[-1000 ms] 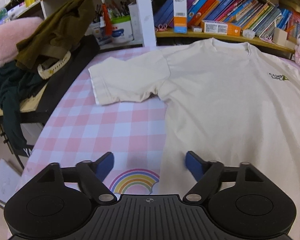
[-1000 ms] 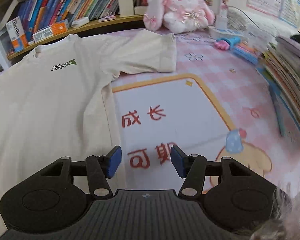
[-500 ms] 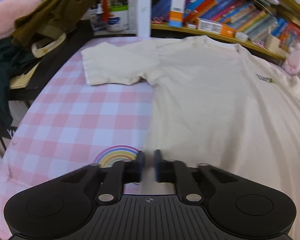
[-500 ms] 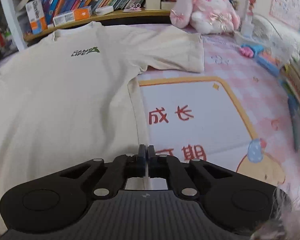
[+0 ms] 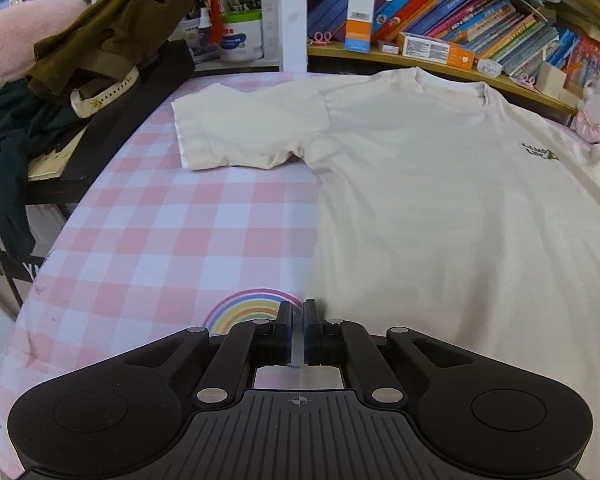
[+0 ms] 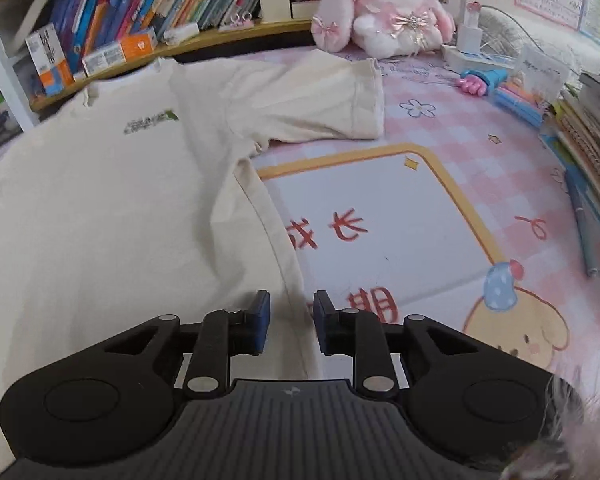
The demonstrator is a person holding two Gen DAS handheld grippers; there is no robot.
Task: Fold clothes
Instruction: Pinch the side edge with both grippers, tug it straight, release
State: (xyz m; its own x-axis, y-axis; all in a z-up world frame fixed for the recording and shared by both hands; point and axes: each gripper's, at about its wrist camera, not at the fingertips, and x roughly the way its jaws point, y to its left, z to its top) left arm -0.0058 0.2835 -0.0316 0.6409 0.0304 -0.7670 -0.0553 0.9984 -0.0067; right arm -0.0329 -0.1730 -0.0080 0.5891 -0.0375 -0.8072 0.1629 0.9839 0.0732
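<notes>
A cream T-shirt (image 5: 440,200) with a small green chest logo lies flat, front up, on a pink checked cloth; it also shows in the right wrist view (image 6: 112,208). My left gripper (image 5: 298,312) is shut at the shirt's left side edge near the hem, next to a rainbow print; I cannot tell whether cloth is pinched. My right gripper (image 6: 288,308) is partly open, its jaws on either side of the shirt's right side seam. Both sleeves lie spread out.
A dark stand with piled clothes (image 5: 100,36) is at the left. A shelf of books (image 5: 460,12) runs along the back. A pink plush rabbit (image 6: 384,8), toys and stacked books (image 6: 588,128) sit at the right. A printed mat (image 6: 380,220) lies beside the shirt.
Both grippers shut from wide open at the shirt's side edges. The left one stays shut. The right one has since opened partway again.
</notes>
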